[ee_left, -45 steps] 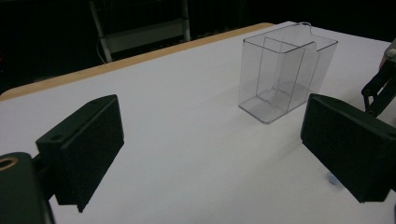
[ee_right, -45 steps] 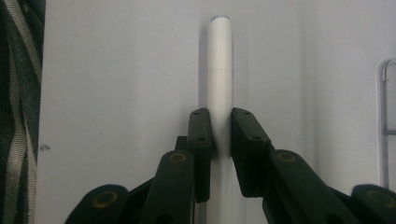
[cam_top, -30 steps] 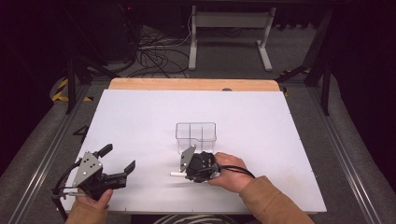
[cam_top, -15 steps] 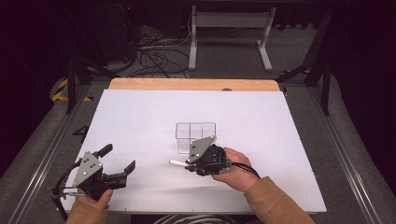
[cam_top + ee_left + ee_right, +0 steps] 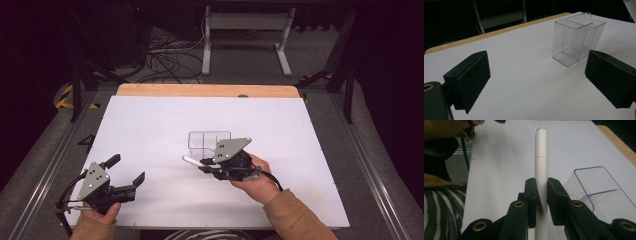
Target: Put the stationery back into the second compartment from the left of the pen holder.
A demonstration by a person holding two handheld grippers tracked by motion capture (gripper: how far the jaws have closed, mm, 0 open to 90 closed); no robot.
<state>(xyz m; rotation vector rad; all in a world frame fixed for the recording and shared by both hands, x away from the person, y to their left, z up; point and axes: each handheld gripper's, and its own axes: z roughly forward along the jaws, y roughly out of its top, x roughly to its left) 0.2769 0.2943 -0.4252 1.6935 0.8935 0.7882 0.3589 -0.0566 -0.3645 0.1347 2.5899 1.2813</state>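
Pen held beside the box, risk of a slip or knock

On the white surface (image 5: 150,130), the clear plastic divided box (image 5: 209,140) could tip if struck; right tongs (image 5: 541,202) pinch the white cylindrical pen (image 5: 541,157) narrowly, left tongs (image 5: 126,169) spread, empty.

The whole white surface (image 5: 150,125) is seen from high above, looking forward and down, with the dark floor behind it. The left tool (image 5: 122,175) view is set low and close, looking across the surface at the clear box (image 5: 576,40). The right tool (image 5: 541,195) view is set very close, looking along its white pen (image 5: 541,157). The clear box is shared by all three views.
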